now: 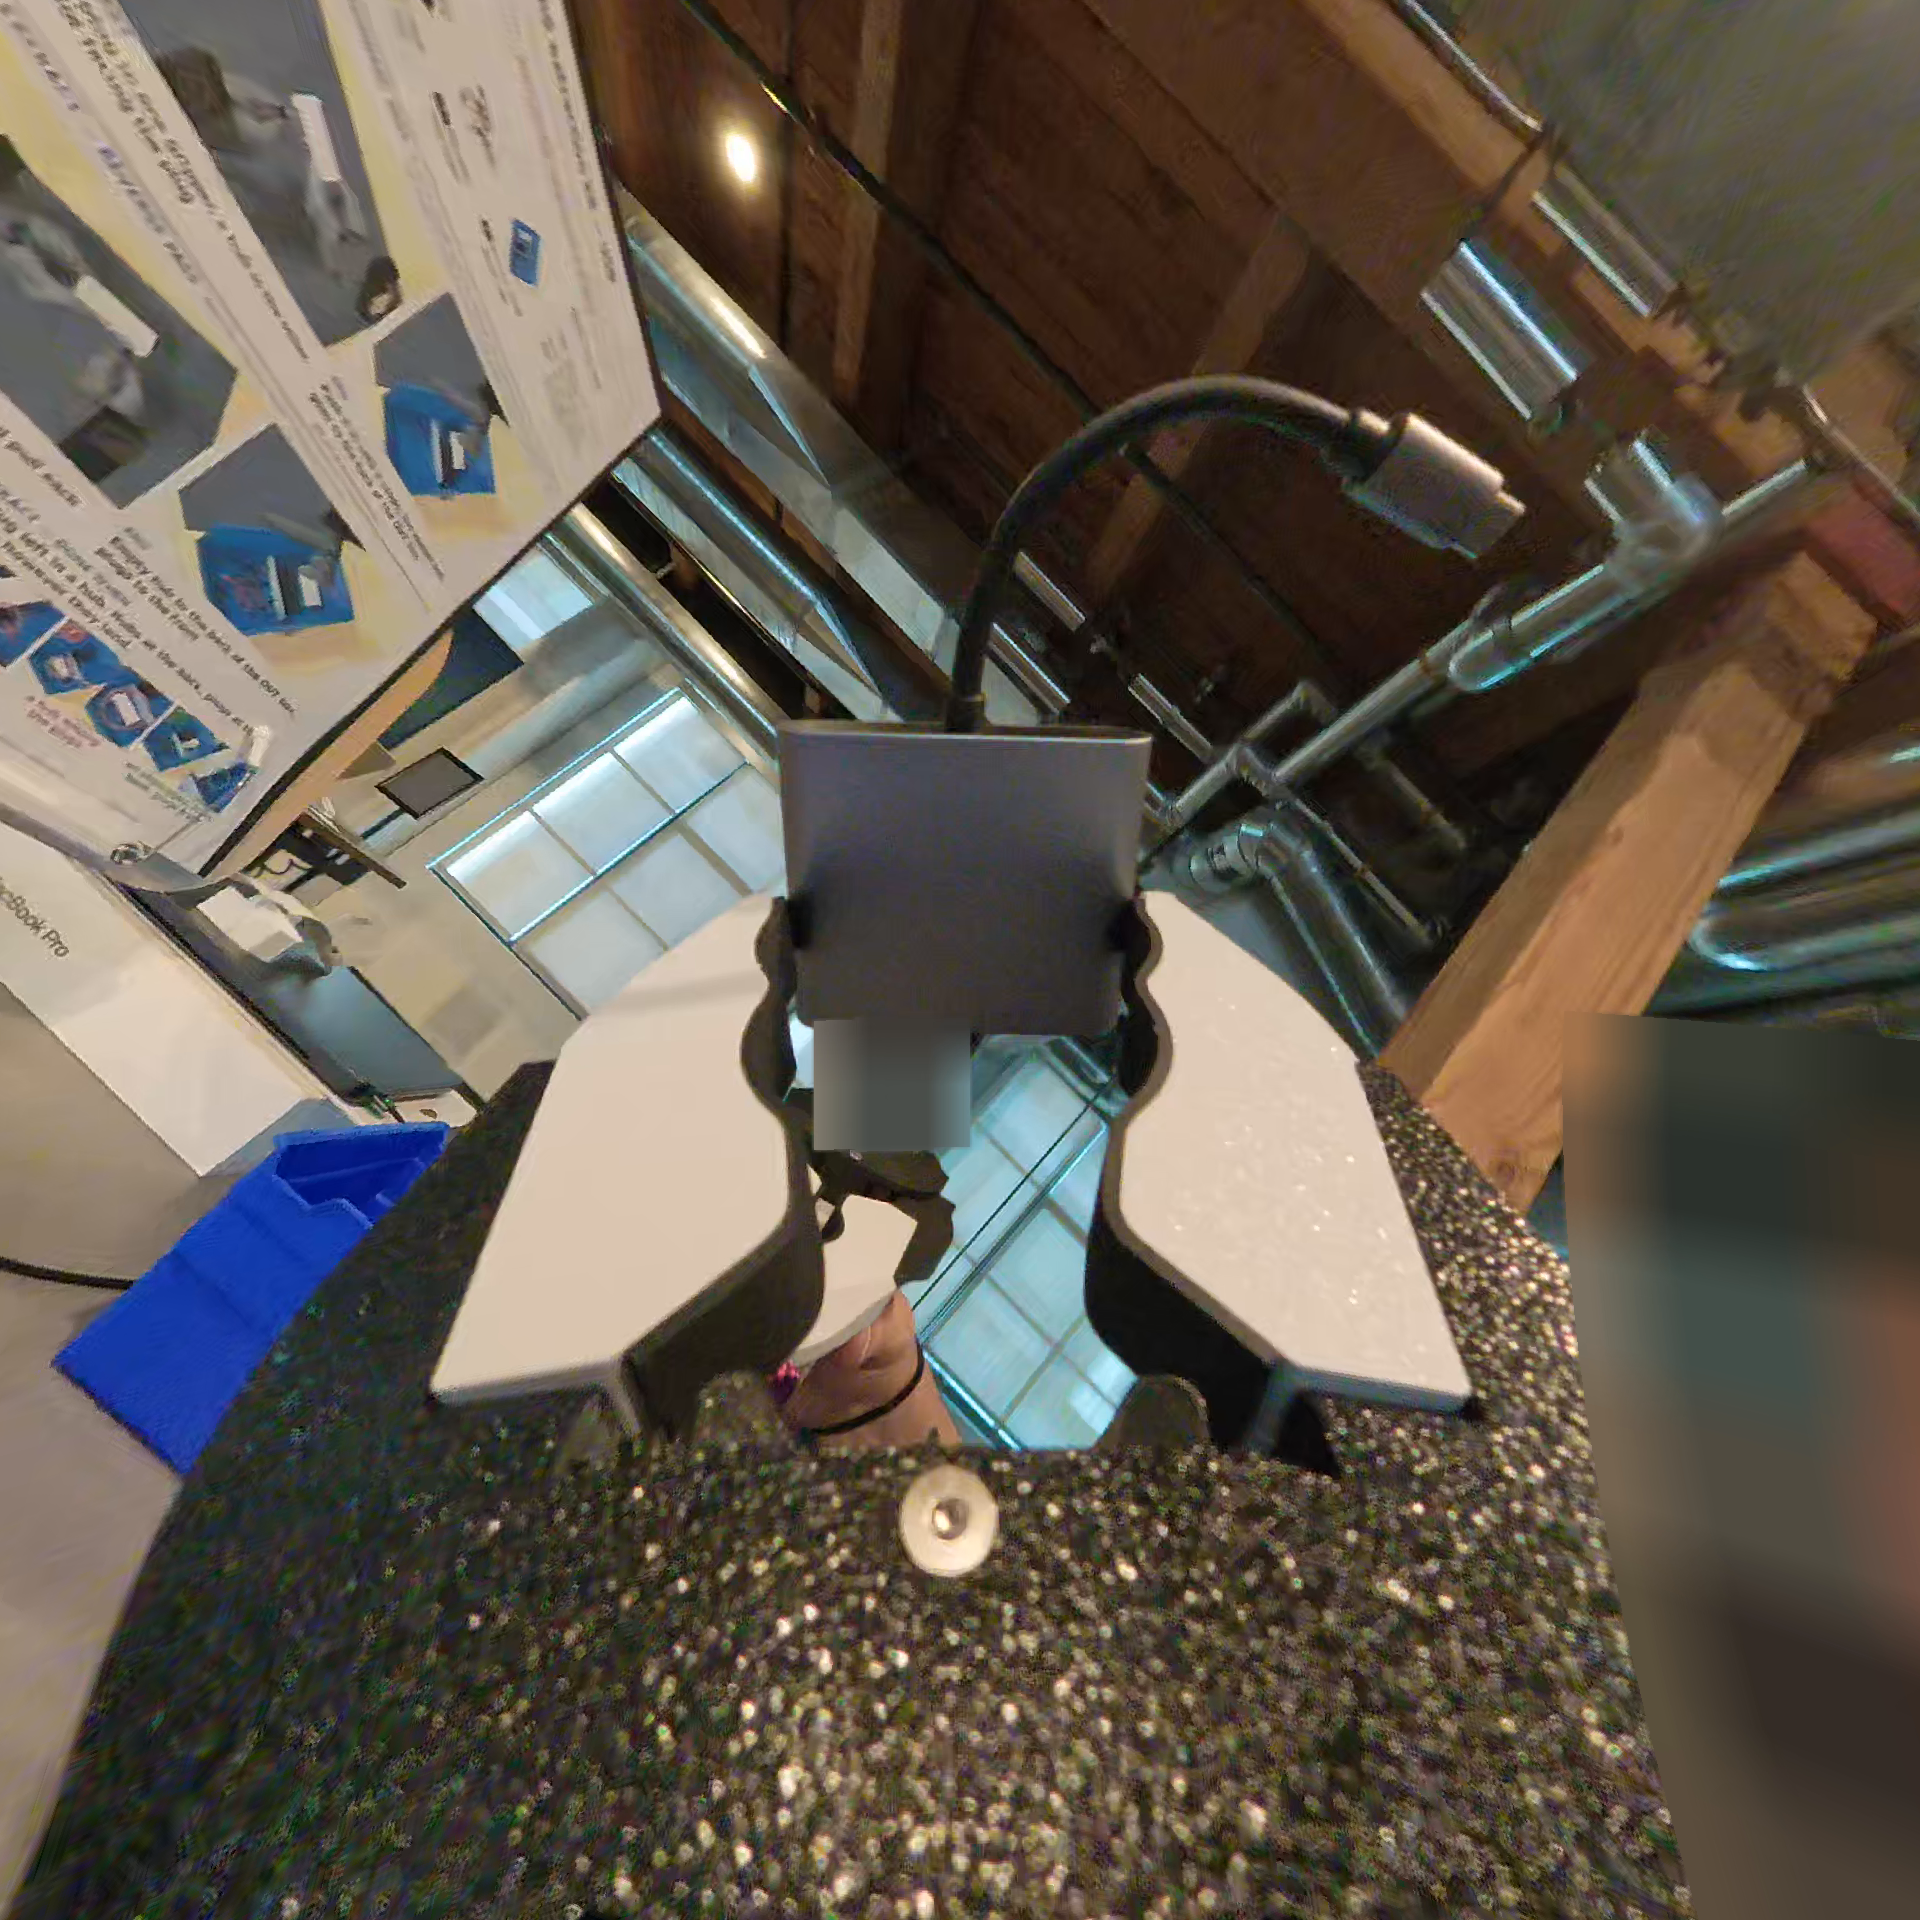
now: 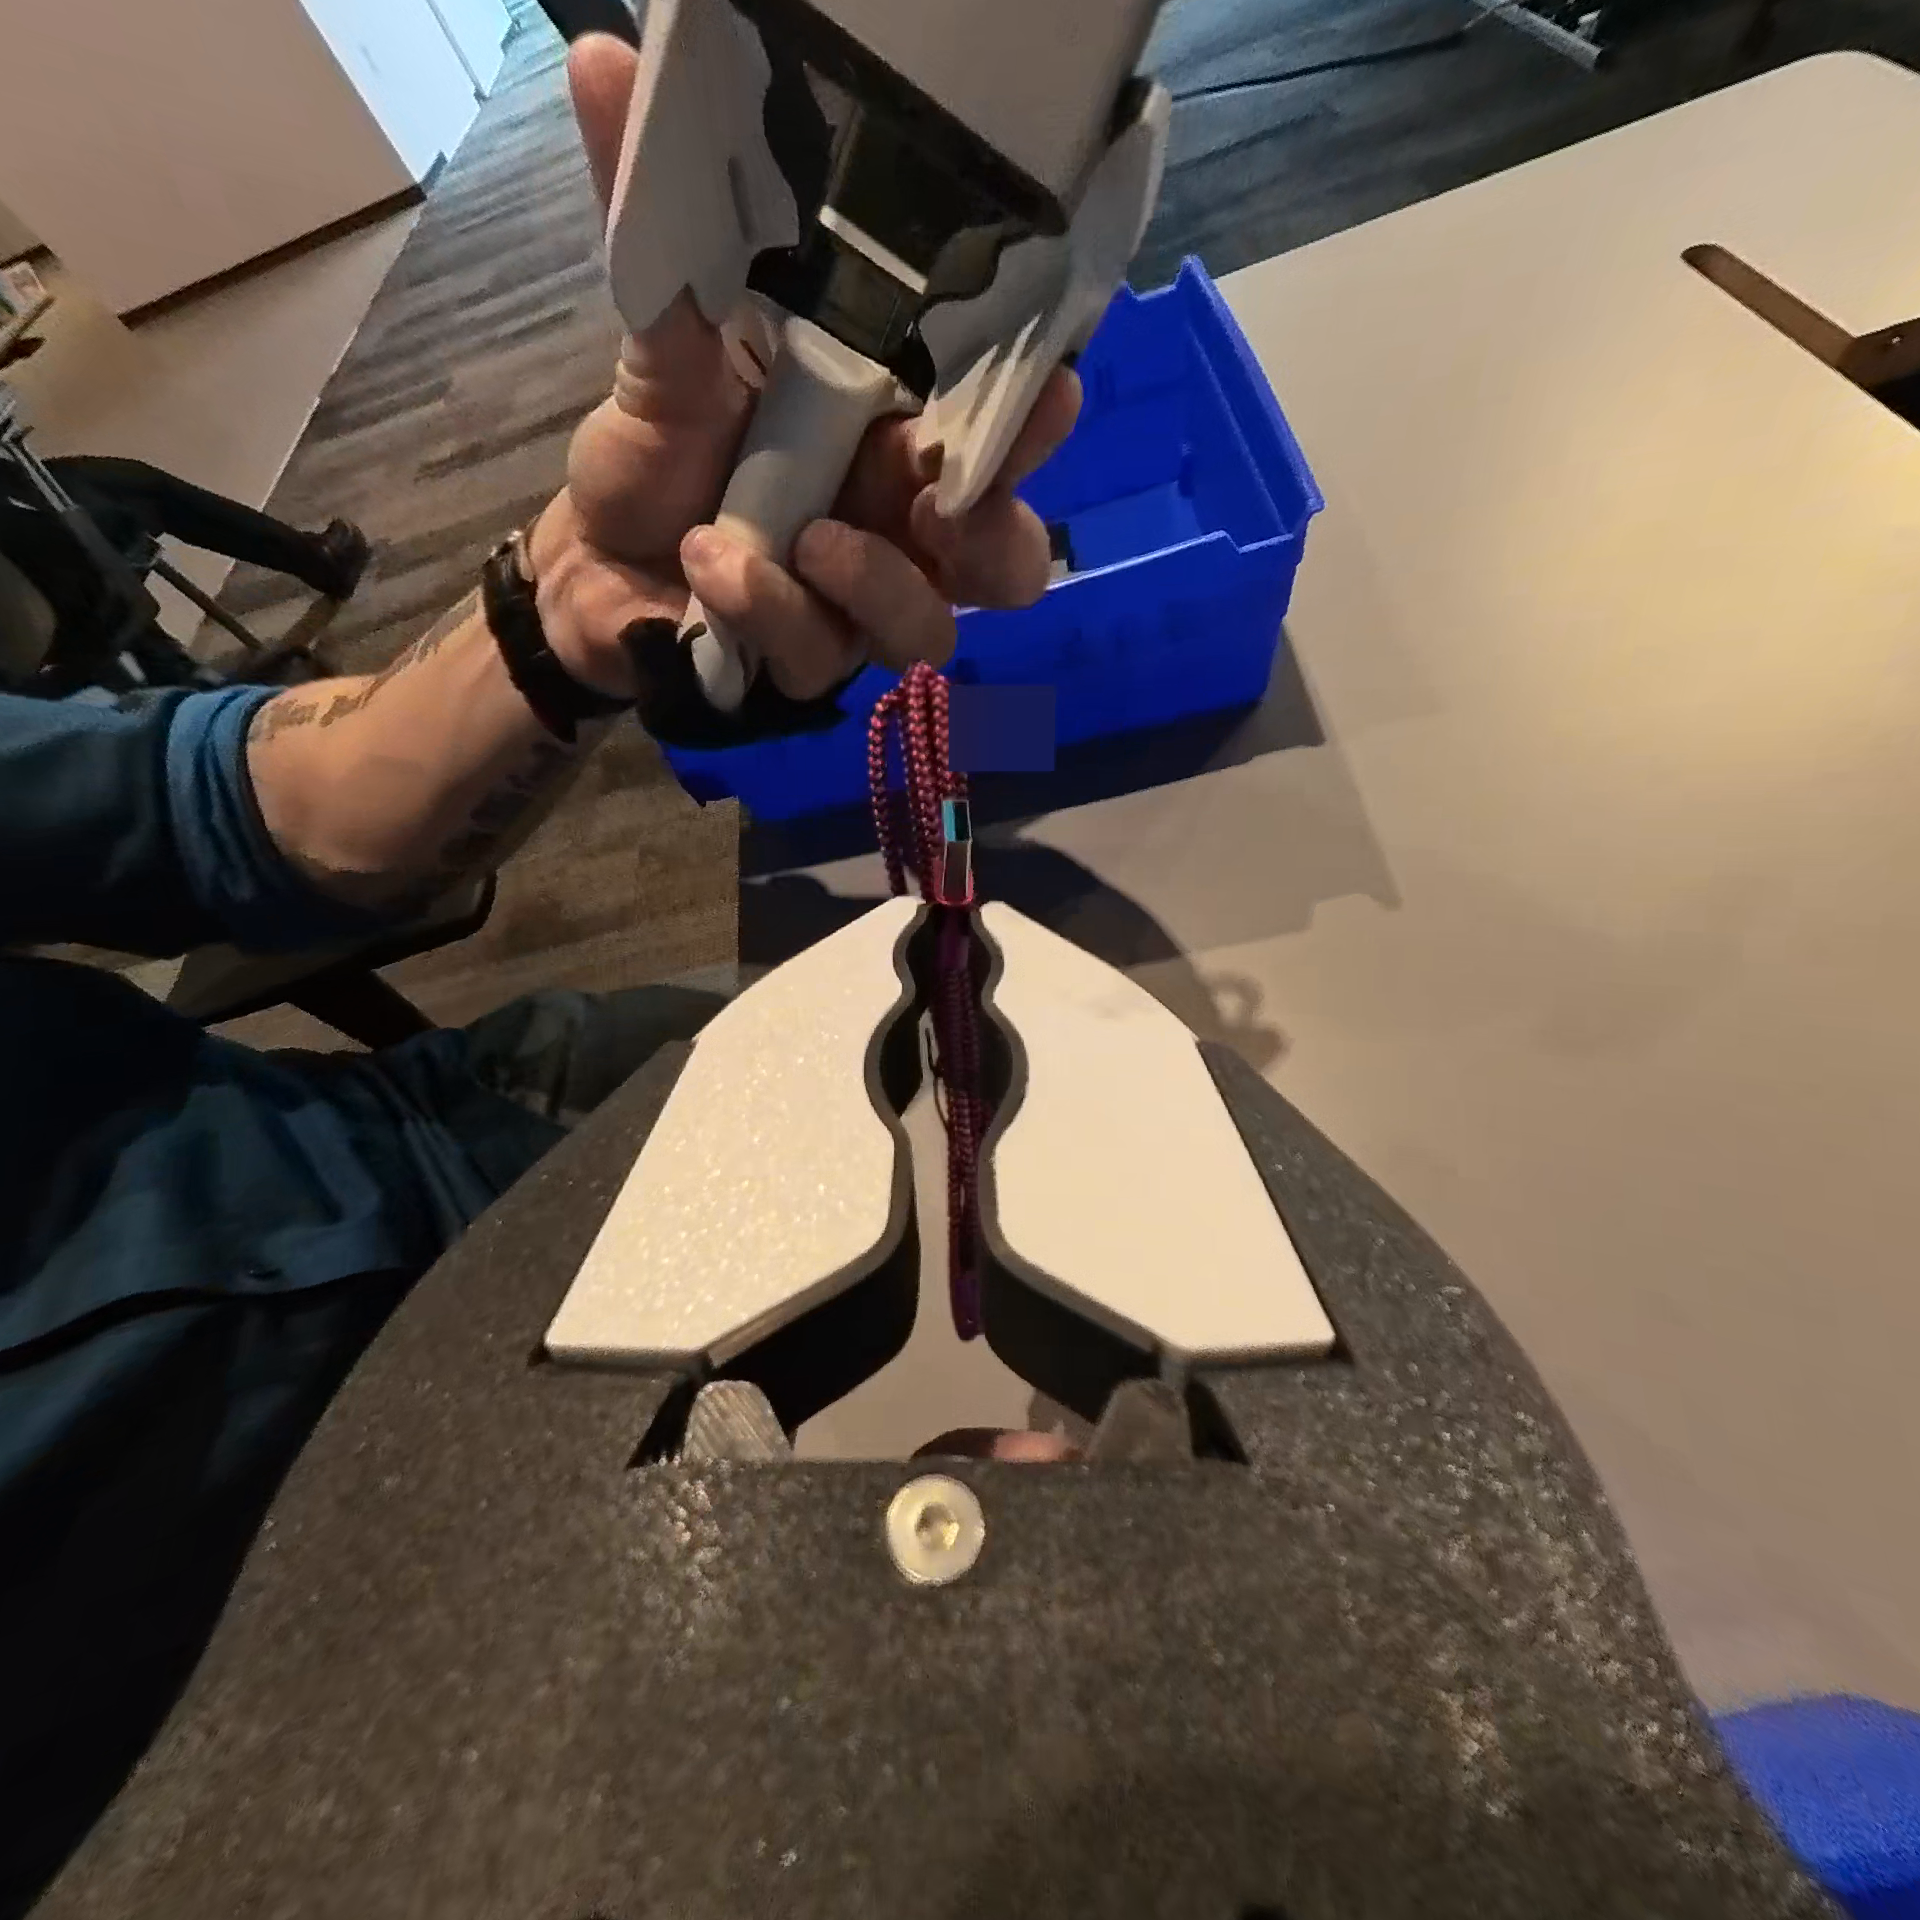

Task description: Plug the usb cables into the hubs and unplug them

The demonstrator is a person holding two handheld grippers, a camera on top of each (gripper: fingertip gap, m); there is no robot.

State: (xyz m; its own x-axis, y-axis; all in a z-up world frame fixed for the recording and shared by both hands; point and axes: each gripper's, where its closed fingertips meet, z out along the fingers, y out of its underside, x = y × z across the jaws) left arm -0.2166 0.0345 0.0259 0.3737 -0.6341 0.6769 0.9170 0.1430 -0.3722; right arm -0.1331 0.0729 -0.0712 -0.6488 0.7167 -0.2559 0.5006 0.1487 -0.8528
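In the left wrist view my left gripper [image 1: 961, 925] is shut on a flat grey USB hub [image 1: 961, 862] and holds it up, tilted toward the ceiling. The hub's short black cable [image 1: 1049, 488] curls up and right to a grey metal plug [image 1: 1439, 483] that hangs free. In the right wrist view my right gripper [image 2: 951, 914] is shut on a braided magenta USB cable [image 2: 961, 1091]. Its metallic plug [image 2: 956, 852] sticks out past the fingertips, above the table. The rest of the cable loops up [image 2: 909, 727] toward a person's hand [image 2: 790, 499] that holds the other gripper above.
A blue bin [image 2: 1174, 582] stands on the beige table [image 2: 1558, 727] ahead of my right gripper; it also shows low left in the left wrist view [image 1: 239, 1278]. A second blue thing [image 2: 1829, 1808] sits at the bottom right corner. An instruction board [image 1: 260, 364] stands at the left. Left tips to right tips: about 15 cm.
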